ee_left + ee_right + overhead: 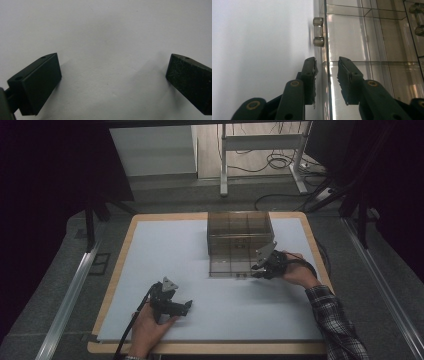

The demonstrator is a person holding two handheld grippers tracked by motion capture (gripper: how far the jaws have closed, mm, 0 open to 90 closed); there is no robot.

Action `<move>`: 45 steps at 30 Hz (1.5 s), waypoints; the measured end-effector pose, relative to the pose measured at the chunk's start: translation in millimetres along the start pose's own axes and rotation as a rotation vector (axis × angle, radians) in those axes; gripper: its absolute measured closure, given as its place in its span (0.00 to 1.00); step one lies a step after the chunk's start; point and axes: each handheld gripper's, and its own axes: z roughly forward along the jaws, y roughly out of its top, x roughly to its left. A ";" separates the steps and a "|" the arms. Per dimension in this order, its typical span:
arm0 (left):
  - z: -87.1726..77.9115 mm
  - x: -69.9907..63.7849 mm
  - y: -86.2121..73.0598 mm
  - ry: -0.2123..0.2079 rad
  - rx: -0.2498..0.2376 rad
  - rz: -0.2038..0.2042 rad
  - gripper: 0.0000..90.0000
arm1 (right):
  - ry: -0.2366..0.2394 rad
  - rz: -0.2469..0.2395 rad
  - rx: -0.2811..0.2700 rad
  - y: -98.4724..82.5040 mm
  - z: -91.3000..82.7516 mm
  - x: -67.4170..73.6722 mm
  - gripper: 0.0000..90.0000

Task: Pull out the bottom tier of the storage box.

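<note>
Two hand-held grippers over a pale, matte white sheet (210, 315) laid on a wood-edged table (117, 265). Landmark: smoky, see-through plastic box (240, 234), squared off and split by thin inner walls into compartments, toward the far side of the sheet. Flat clear panel (230, 268) of the same plastic lying out from the box's near face onto the sheet, with a small cylindrical, silvery knob (318, 35) on its edge.

Right gripper (256, 268) at the near right corner of the box, jaws straddling the panel's thin edge: one black, ridged pad on either side, a narrow gap left on each side, not clamped. Grey three-cornered plate on top, hand (295, 270) behind it, plaid sleeve (332, 320) trailing off.

Left gripper (186, 308) well apart from the box, nearer and to its left, low over bare sheet. Blocky, smooth black jaws spread wide, nothing between them but white surface. Black cable running back from it.
</note>
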 end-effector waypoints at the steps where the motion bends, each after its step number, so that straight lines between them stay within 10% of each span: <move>1: 0.0 -0.1 0.0 -0.001 0.000 -0.001 0.00 | -0.002 0.003 0.000 0.3 -0.3 0.3 0.72; 21: 0.0 0.0 0.0 0.000 0.000 0.000 0.00 | -0.055 0.066 -0.056 7.0 -14.3 14.1 0.53; 45: 0.0 0.0 0.0 -0.001 0.001 0.000 0.00 | -0.116 0.274 -0.133 -6.4 -18.4 37.7 0.21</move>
